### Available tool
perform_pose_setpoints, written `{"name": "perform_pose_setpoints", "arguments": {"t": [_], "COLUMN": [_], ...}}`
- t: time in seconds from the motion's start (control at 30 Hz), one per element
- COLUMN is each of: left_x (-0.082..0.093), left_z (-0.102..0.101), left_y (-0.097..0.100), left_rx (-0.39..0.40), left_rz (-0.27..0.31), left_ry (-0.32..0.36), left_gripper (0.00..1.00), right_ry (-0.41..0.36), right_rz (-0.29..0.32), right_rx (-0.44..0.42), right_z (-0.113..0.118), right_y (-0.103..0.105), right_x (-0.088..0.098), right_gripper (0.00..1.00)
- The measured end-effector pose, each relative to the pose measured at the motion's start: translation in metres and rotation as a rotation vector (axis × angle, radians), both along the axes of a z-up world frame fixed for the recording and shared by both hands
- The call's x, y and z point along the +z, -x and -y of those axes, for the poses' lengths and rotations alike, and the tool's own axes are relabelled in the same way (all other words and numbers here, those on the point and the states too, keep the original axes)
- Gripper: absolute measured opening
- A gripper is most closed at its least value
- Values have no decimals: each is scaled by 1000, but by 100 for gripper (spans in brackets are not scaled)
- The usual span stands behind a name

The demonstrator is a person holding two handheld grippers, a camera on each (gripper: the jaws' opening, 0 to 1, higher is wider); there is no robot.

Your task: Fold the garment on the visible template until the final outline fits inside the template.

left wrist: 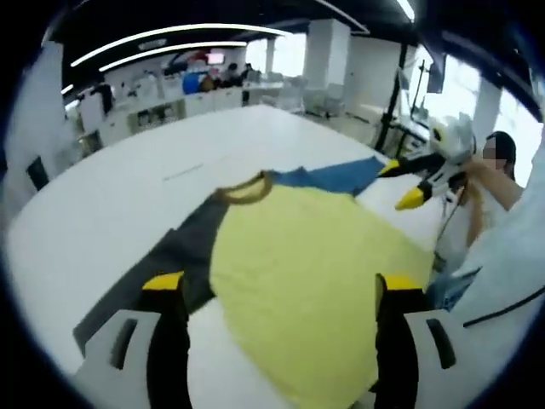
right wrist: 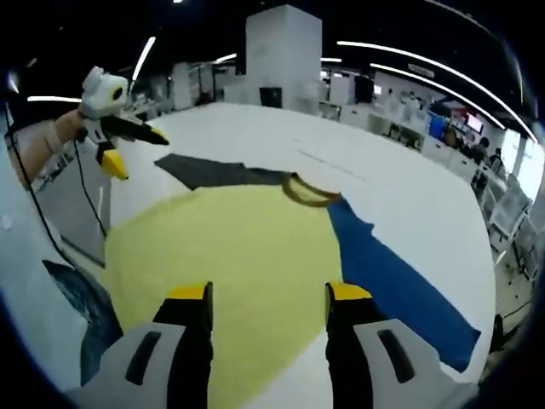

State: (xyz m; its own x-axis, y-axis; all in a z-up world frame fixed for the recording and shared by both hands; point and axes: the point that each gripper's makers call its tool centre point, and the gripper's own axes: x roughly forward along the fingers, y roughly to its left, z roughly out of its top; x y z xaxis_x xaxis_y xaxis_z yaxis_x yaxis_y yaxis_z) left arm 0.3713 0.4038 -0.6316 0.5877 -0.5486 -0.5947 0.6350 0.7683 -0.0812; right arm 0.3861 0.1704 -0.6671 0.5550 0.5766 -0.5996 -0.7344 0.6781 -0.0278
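Open-plan office. Dark ceiling with long light strips (left wrist: pixel 179 34). White pillar (right wrist: pixel 283 55) mid-room. Rows of desks (left wrist: pixel 162 106) at far side. Bright windows (left wrist: pixel 460 85) along one wall. Large white table (left wrist: pixel 111 196) in foreground.

My workspace, a big open-plan office or lab; long LED strip lights (left wrist: pixel 179 34) on a dark ceiling, rows of white desks (left wrist: pixel 170 106) with people seated, thick white pillar (right wrist: pixel 283 55), large white table (left wrist: pixel 102 204) under my tongs
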Motion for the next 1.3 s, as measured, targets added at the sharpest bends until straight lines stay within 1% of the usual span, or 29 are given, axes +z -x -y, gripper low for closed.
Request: {"name": "perform_pose_setpoints", "arguments": {"t": [0.07, 0.1, 0.13, 0.17, 0.2, 0.23, 0.27, 0.3, 0.37, 0.43, 0.53, 0.6, 0.7, 0.73, 0.8, 0.93, 1.03, 1.2, 1.27, 1.3], "left_x": [-2, -5, -8, -9, -9, -10, -12, -13, -12, -12, -10, -8, -10, -10, -10, -13, -19, -19, -17, -16], "left_z": [3, 1, -3, -5, -5, -5, -2, -1, -3, -3, -1, -1, -4, -4, -4, -2, -4, -5, -3, -2], "left_y": [-3, -4, -3, -2, -1, 0, 2, 2, 0, 1, 1, 0, 2, 3, 3, 7, 10, 14, 16, 17], "left_rx": [-8, -1, 11, 6, 7, 19, 10, 4, 22, 18, 12, 12, 9, 5, 7, 3, 8, 16, 2, -3], "left_rz": [-7, -20, -24, -11, -8, -21, -37, -36, -27, -24, -15, -1, -13, -8, -8, -27, -44, -43, -31, -27], "left_ry": [10, 1, -33, -50, -38, -23, -7, -4, -11, -21, -22, -26, -56, -67, -62, -51, -74, -85, -107, -106], "left_gripper": [87, 87, 87, 87, 88, 89, 89, 89, 89, 89, 89, 89, 89, 90, 92, 94, 99, 99, 99, 99], "right_ry": [61, 66, 56, 30, 13, 1, -1, -1, 4, 2, -23, -33, -16, -16, -18, -8, -3, 9, 13, 14], "right_rz": [15, 27, 27, 20, 13, 14, 17, 23, 26, 44, 45, 35, 40, 39, 36, 32, 39, 53, 56, 60], "right_rx": [-11, -13, -15, -25, -20, -19, -26, -32, -29, -26, -36, -36, -31, -31, -30, -25, -19, -6, -4, -2], "right_z": [7, 8, 8, 7, 5, 4, 5, 6, 4, 2, 0, -1, 0, 0, 0, 0, 0, 1, 2, 2], "right_y": [-4, -6, -8, -10, -10, -11, -11, -11, -11, -11, -10, -8, -6, -6, -4, -1, 0, 0, 0, 0], "right_x": [1, 4, 4, 5, 6, 6, 7, 9, 10, 13, 14, 13, 11, 11, 11, 9, 10, 14, 15, 16], "right_gripper": [55, 56, 55, 55, 54, 55, 55, 54, 55, 55, 56, 56, 56, 57, 59, 63, 67, 74, 76, 77]}}
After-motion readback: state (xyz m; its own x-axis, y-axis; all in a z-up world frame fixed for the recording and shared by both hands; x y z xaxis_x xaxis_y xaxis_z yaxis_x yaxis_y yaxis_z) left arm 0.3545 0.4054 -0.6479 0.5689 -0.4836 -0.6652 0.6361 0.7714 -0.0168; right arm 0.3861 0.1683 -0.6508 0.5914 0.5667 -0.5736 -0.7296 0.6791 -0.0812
